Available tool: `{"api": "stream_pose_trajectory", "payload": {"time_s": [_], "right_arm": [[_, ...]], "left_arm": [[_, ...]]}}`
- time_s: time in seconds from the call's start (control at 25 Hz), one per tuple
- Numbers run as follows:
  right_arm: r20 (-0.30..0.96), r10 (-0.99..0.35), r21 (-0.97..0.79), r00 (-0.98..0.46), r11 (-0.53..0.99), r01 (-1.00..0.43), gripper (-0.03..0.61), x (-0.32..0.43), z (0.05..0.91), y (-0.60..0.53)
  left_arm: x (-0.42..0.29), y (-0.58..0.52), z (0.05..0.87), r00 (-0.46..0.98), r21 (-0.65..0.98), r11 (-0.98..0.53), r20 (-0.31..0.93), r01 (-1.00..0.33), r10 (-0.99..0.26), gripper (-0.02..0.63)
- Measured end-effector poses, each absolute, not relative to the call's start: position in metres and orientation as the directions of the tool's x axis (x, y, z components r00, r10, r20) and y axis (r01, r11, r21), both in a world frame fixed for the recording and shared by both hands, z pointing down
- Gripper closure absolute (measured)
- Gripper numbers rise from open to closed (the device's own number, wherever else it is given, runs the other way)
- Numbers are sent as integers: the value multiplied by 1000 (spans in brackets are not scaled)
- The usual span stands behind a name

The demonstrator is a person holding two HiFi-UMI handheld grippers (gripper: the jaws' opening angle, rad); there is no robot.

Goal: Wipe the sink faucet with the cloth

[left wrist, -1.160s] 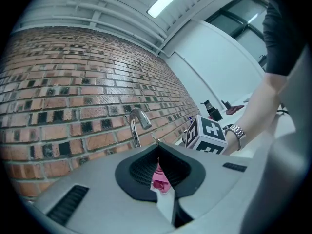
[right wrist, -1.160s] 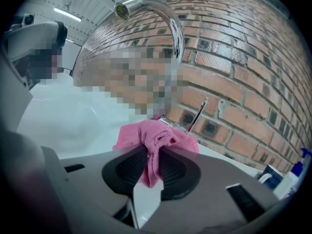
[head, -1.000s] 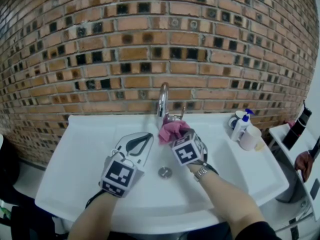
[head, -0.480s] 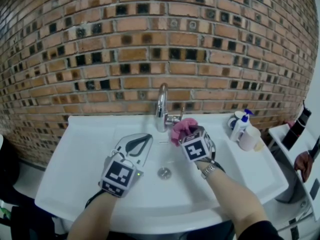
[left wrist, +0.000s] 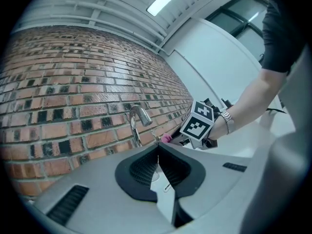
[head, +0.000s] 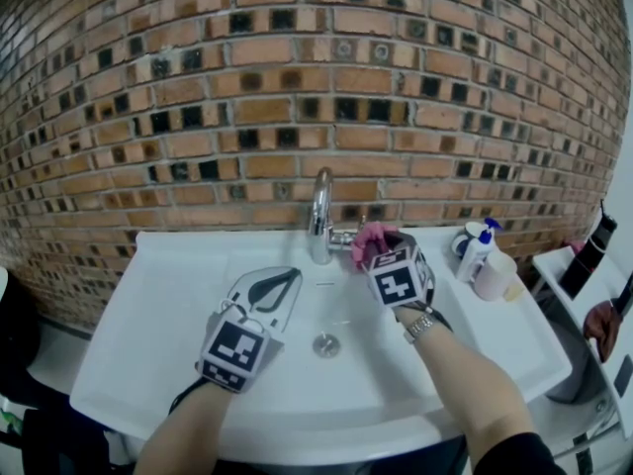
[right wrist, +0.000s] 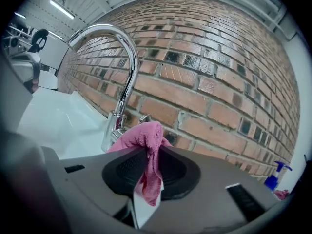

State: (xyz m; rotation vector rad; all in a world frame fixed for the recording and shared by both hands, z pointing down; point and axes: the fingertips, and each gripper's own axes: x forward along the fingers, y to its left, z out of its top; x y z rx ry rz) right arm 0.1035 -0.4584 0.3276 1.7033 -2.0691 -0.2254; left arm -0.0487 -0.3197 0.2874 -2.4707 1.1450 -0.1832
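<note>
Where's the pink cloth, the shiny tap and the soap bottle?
pink cloth (right wrist: 147, 135): right gripper view, on its bunched top fold.
shiny tap (head: 316, 221): head view, on its upright pipe.
soap bottle (head: 476, 254): head view, on its white body.

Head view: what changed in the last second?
The right gripper, shut on the pink cloth, carried it right and toward the wall, from in front of the faucet to beside its lever. The left gripper, shut and empty, kept still over the sink.

Head view down; gripper views toward shared faucet
</note>
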Motion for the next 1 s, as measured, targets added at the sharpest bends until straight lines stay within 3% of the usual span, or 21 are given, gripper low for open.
{"api": "stream_pose_trajectory", "payload": {"time_s": [1.0], "right_arm": [[98, -986, 388, -137, 164, -907, 506, 111, 276, -448]], "left_arm": [[-52, -322, 287, 645, -420, -569, -52, -707, -763, 604]]}}
